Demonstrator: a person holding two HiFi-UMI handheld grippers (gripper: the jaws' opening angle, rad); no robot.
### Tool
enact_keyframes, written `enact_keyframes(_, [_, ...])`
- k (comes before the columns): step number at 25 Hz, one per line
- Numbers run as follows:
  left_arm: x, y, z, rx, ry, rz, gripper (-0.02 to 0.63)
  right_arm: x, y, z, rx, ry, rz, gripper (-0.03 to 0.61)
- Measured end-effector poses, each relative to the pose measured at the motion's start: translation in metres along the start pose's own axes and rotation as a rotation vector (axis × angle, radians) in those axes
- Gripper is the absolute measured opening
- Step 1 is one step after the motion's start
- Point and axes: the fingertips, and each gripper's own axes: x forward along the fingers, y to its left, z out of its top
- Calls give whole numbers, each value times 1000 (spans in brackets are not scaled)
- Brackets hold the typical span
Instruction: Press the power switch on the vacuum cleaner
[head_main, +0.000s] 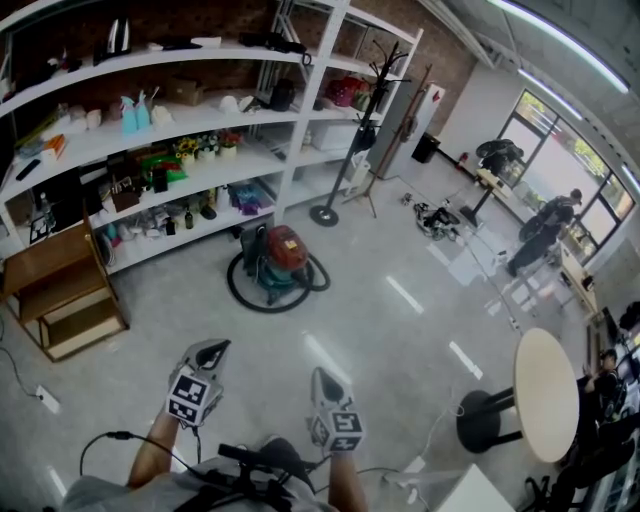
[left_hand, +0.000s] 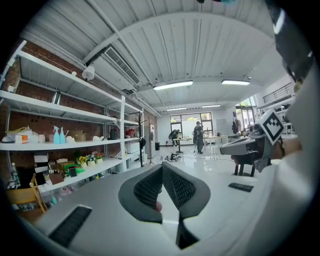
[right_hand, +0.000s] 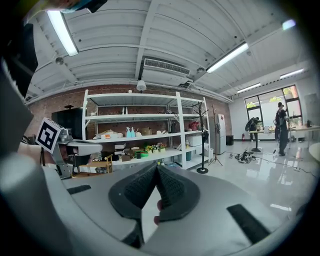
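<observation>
left gripper (left_hand: 161, 167) jaws together | right gripper (right_hand: 156, 167) together | vacuum cleaner (head_main: 284, 256) distant, detail seemingly unreadable

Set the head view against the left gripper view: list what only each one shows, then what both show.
Head view only: the vacuum cleaner, standing on the floor ringed by its hose. Left gripper view only: the left gripper with its tongs shut tip to tip, empty, and a ceiling air unit. Both: the white shelves, the coat stand and the right gripper.
</observation>
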Motion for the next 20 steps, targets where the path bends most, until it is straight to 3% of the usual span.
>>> enact_keyframes(9, [40,11,0,7,17,-14,6,34,-24,0,5,15,-6,12])
enact_keyframes(20, [127,50,21,6,24,11,6,121,-66,34,28,29,45,12])
